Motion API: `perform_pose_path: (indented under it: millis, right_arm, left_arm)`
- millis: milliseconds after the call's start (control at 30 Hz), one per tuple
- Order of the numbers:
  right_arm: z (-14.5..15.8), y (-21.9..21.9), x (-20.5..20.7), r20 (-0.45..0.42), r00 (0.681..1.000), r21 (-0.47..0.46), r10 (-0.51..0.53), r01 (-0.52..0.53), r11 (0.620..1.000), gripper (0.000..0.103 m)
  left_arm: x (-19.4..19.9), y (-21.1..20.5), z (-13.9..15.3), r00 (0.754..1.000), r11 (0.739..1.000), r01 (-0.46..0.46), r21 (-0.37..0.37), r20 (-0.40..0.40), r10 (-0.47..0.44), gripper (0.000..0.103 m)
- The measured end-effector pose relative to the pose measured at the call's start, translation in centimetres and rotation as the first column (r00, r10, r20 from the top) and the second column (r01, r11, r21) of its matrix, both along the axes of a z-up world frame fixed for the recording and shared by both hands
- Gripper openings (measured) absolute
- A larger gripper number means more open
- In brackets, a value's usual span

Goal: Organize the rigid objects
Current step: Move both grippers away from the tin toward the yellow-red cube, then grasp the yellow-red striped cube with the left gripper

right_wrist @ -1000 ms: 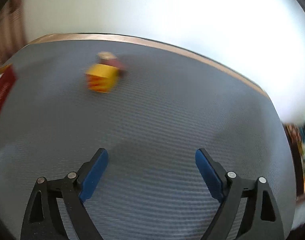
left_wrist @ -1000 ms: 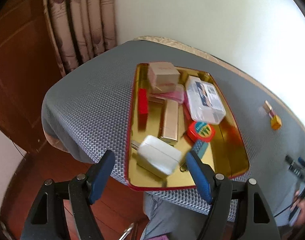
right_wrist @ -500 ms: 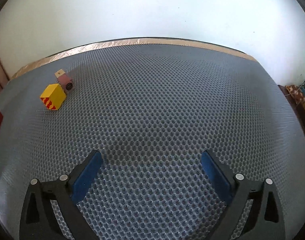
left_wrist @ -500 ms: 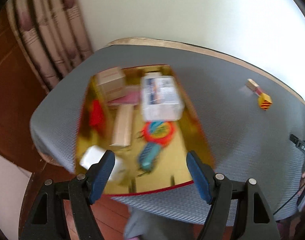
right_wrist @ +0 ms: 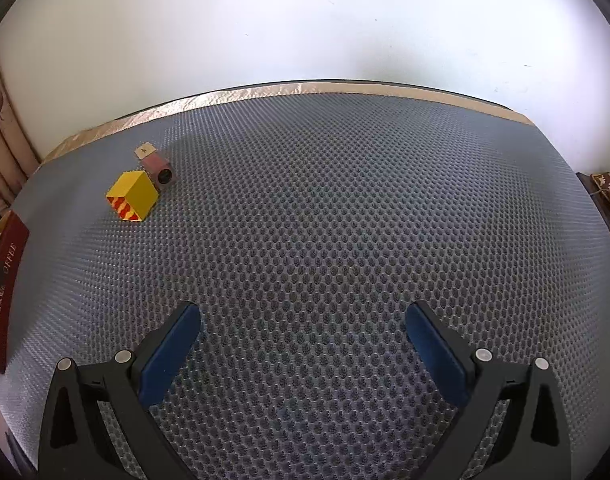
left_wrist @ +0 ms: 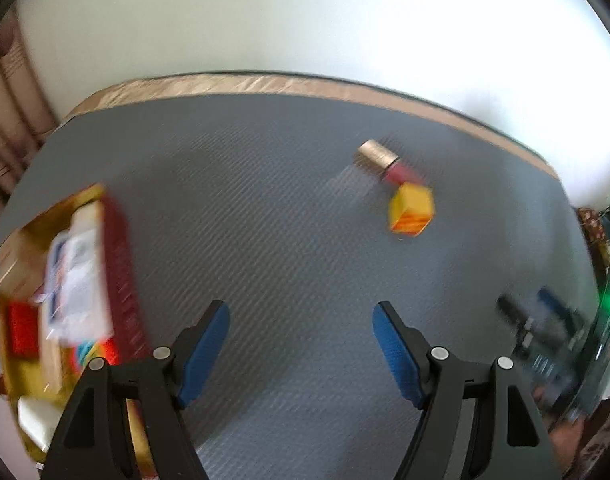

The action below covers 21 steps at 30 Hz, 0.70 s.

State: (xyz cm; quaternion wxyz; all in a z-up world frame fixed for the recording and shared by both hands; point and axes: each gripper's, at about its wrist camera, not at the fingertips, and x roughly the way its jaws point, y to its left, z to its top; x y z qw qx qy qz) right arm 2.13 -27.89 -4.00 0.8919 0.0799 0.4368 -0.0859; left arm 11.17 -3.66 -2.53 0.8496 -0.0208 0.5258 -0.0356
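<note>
Lying ahead-right of the released left hand-held gripper [left_wrist: 297,344] (nothing grasped), the yellow cube [left_wrist: 411,214] touches a tube [left_wrist: 387,162].

Ahead of the left jaws and to their right lie one yellow cube [left_wrist: 411,213] and one small pink tube [left_wrist: 386,162], touching each other. To the left of those jaws sits one red-walled tray [left_wrist: 119,256] holding several blurred items, too smeared to count. One gripper [left_wrist: 301,346] appears in each wrist view, two altogether [right_wrist: 303,350].
</note>
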Motion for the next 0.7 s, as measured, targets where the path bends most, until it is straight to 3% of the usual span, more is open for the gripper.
perform_pose_path:
  millis: [333, 700]
  right_arm:
    - [0.3, -0.7, -0.9, 0.038, 0.999, 0.043, 0.026, -0.028, 0.999, 0.102]
    - [0.5, -1.1, -1.6, 0.051, 0.998, 0.061, 0.038, -0.041, 0.997, 0.102]
  left_arm:
    - [7.3, -5.1, -2.6, 0.994, 0.996, 0.086, 0.012, -0.065, -0.085, 0.076]
    - [10.6, -7.5, -4.1, 0.989, 0.991, 0.137, -0.001, -0.055, -0.137, 0.076]
